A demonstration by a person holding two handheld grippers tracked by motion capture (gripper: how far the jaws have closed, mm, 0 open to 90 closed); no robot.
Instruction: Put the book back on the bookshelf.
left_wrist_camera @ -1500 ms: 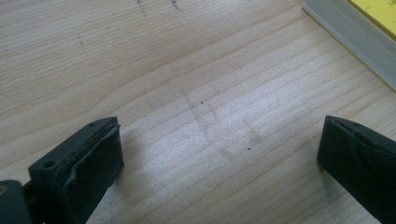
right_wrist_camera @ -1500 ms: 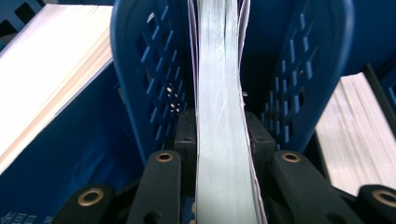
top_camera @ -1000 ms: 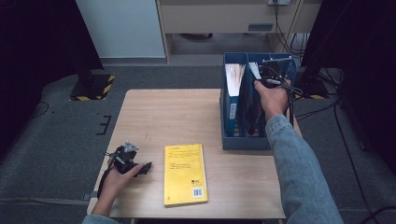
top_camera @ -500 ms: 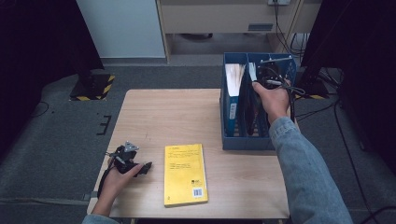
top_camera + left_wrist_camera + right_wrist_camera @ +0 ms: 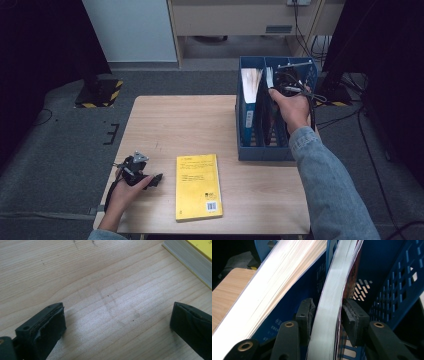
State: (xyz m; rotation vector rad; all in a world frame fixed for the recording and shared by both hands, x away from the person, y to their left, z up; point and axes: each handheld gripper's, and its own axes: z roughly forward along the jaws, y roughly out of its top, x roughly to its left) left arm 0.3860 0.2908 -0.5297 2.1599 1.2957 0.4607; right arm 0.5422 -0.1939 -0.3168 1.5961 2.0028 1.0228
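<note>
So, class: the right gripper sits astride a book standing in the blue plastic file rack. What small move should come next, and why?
Probably draw the right gripper back out of the blue plastic file rack. Its jaws have just been opening, the thin white-edged book already stands in its slot, and the yellow paperback book lies waiting on the wooden table.

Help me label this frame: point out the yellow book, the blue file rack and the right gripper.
yellow book (image 5: 198, 186), high view, cover middle.
blue file rack (image 5: 243, 134), high view, left outer wall.
right gripper (image 5: 327, 315), right gripper view, between its fingertips.
</note>
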